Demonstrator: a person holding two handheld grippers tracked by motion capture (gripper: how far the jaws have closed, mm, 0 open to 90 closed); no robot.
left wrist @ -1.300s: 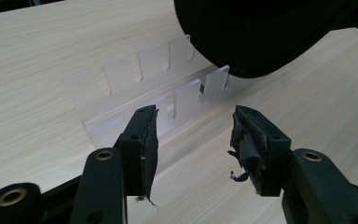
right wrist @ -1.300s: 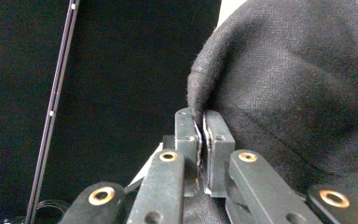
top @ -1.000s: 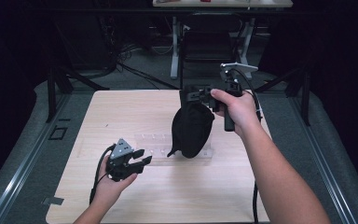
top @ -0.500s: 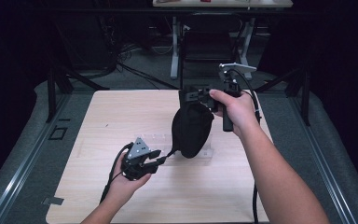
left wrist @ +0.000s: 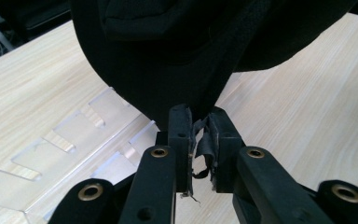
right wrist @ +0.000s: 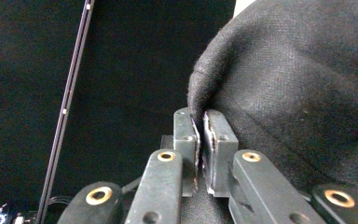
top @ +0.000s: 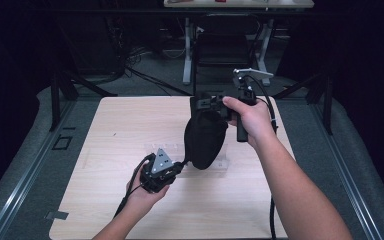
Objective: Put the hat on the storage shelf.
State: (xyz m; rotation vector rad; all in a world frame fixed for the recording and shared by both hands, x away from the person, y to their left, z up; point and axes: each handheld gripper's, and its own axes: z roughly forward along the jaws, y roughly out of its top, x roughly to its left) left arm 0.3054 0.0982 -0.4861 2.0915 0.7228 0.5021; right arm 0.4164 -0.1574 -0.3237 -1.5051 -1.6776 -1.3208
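**Black cloth held at both ends above the table**

Black fabric point(top: 206, 137) hangs over the middle of the wooden table point(top: 105, 130), just beside a clear plastic holder point(left wrist: 70, 140). The right gripper point(top: 211, 104) pinches its upper edge and the left gripper point(top: 176, 167) is clamped on its bottom tip. Judging by this, the cloth is being stretched out or turned, so keep both pinches firm and pull evenly. It looks soft, matte and finely woven, bulging like a pouch.

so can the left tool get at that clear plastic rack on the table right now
Probably not right away. The left tool is shut on the low edge of the black cloth. The clear plastic rack lies just beside it with nothing on top, so releasing the cloth would free it.
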